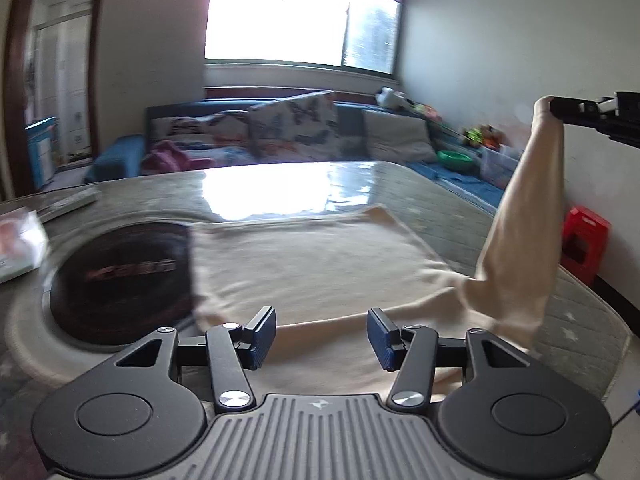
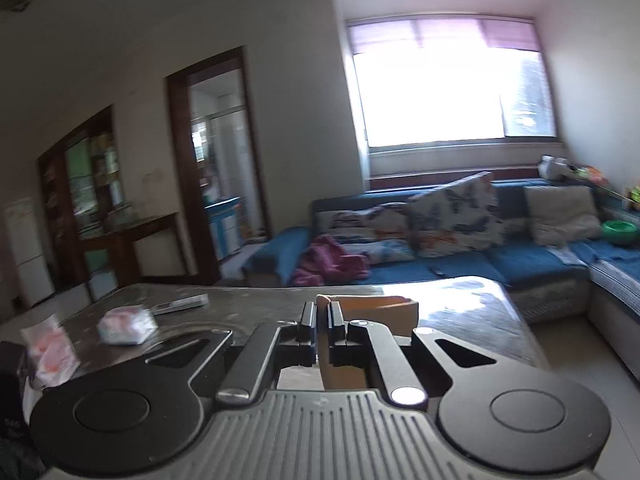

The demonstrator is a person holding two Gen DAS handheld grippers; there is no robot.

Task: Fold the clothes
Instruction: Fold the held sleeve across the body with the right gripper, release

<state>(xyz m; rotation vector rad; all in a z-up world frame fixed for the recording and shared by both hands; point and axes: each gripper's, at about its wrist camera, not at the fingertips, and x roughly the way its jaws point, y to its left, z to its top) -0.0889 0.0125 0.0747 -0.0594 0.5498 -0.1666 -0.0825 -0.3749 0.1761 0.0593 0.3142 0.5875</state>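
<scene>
Landmark for all positions: the cream garment.

Left wrist view, left to right. A white packet lies on the worktop at the far left edge, well apart from the garment. A grey remote control lies behind it. A dark round plate is set into the worktop just left of the garment; the garment's left edge overlaps it. The garment's body lies spread flat on the worktop. The left claw hovers over the garment's near edge, its blue pads standing wide apart with nothing between them. Whether the pads touch the cloth cannot be told. Right of the body, one sleeve rises from the worktop in a taut column to the right claw, which pinches its end high above the surface. A red stool stands on the floor beyond the sleeve.

Right wrist view, left to right. Two white packets and the remote control lie on the worktop, left of the garment. The right claw is clamped on the sleeve; cloth shows above and below the pads. A blue sofa stands behind the worktop.
</scene>
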